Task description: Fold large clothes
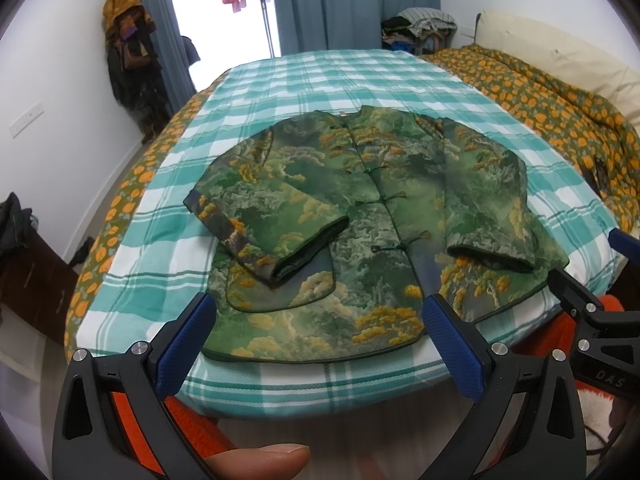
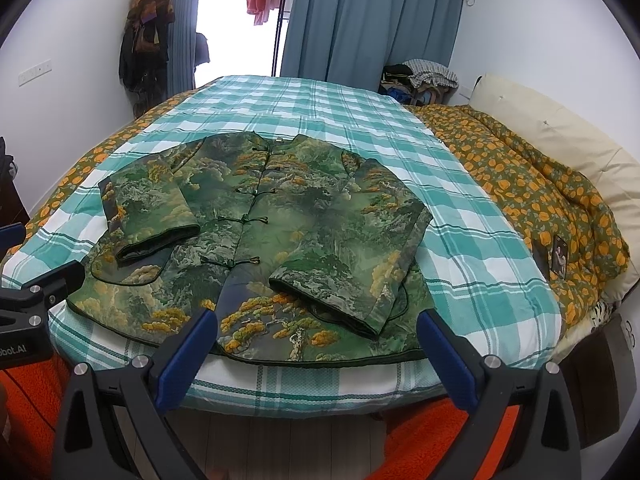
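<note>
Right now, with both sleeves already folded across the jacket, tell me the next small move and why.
Probably lower both grippers to the jacket's bottom hem and pinch it, ready to fold it up toward the collar. The left sleeve and right sleeve already lie across the green brocade jacket, and the left gripper and right gripper are both open and empty at the hem edge of the bed.

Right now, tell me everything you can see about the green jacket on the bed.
The jacket is green with a printed landscape of yellow-orange trees and pale clouds, dark green piping and knotted frog buttons closed down the front. It looks padded. It lies flat, front up, collar away from the cameras, hem at the near edge of the checked sheet. Both sleeves are folded over the body. Neither claw touches it.
</note>
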A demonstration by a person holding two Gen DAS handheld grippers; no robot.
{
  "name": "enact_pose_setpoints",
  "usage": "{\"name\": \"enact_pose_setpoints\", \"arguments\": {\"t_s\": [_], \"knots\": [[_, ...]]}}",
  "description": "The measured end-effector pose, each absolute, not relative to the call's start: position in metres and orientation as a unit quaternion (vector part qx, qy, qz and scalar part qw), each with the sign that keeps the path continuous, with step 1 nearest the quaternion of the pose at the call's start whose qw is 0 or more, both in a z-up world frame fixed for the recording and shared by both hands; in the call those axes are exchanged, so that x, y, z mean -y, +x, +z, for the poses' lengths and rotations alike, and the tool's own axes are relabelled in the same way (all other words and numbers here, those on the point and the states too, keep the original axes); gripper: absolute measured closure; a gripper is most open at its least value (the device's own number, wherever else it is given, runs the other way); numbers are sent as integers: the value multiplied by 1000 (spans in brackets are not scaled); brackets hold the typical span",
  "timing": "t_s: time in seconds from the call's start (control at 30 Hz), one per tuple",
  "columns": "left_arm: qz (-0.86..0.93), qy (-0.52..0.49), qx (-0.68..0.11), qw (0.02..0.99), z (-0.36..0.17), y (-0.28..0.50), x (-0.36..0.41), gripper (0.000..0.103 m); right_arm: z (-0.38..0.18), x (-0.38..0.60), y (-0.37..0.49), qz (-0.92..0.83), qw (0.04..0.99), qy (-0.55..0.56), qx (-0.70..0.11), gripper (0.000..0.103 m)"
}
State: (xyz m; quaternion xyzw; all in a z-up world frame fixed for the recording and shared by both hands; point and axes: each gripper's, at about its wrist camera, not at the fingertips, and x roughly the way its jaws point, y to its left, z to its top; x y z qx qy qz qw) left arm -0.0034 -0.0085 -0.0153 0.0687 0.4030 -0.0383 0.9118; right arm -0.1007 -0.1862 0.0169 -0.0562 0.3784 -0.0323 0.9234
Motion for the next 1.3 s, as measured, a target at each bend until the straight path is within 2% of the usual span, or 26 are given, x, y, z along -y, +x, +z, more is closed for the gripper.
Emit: {"name": "enact_pose_setpoints", "arguments": {"t_s": [1.3], "knots": [[-39, 70, -404, 911, -17, -2, 9, 0, 11, 183, -100, -28, 922, -56, -382, 2]]}}
